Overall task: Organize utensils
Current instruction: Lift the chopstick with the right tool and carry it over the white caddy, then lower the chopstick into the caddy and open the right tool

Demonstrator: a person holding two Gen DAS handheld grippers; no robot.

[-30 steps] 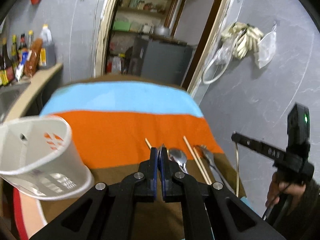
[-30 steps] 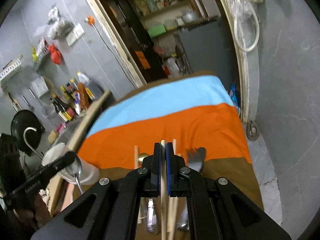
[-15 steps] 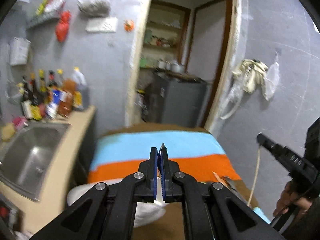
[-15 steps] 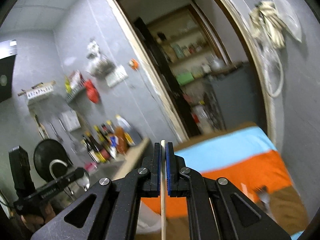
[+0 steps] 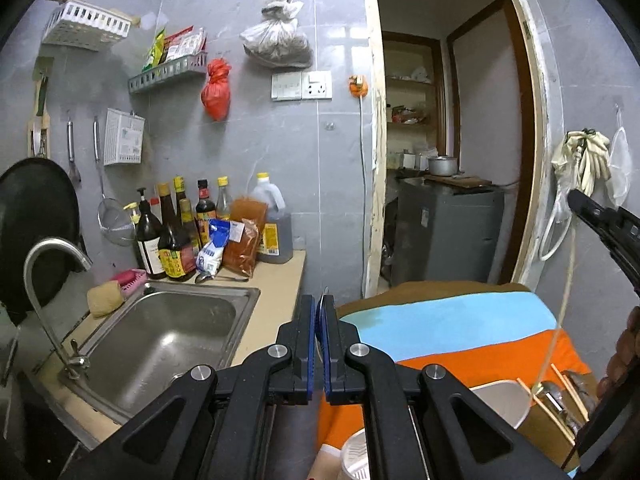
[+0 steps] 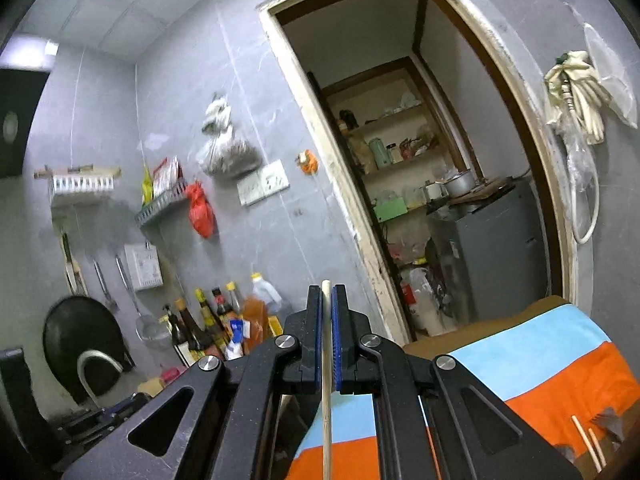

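My left gripper (image 5: 320,300) is shut on a thin metal spoon (image 5: 325,291), of which only a sliver of the handle shows between the blue pads. My right gripper (image 6: 328,292) is shut on a pale wooden chopstick (image 6: 327,360) that stands upright. In the left wrist view that gripper (image 5: 574,199) is high at the right, and its chopstick (image 5: 566,292) hangs down to the rim of the white utensil holder (image 5: 500,394). More chopsticks (image 5: 560,400) and a fork (image 6: 608,424) lie on the striped cloth (image 5: 460,328).
A steel sink (image 5: 168,340) with a curved faucet (image 5: 52,248) lies to the left. Sauce bottles (image 5: 180,232) stand on the counter behind it. A black pan (image 5: 36,220) hangs on the wall. Beyond the table a doorway opens onto a grey cabinet (image 5: 444,232).
Both grippers have risen and tilted up from the cloth, each keeping its utensil. The views now take in the wall and doorway. The holder has dropped to the bottom of the left view.
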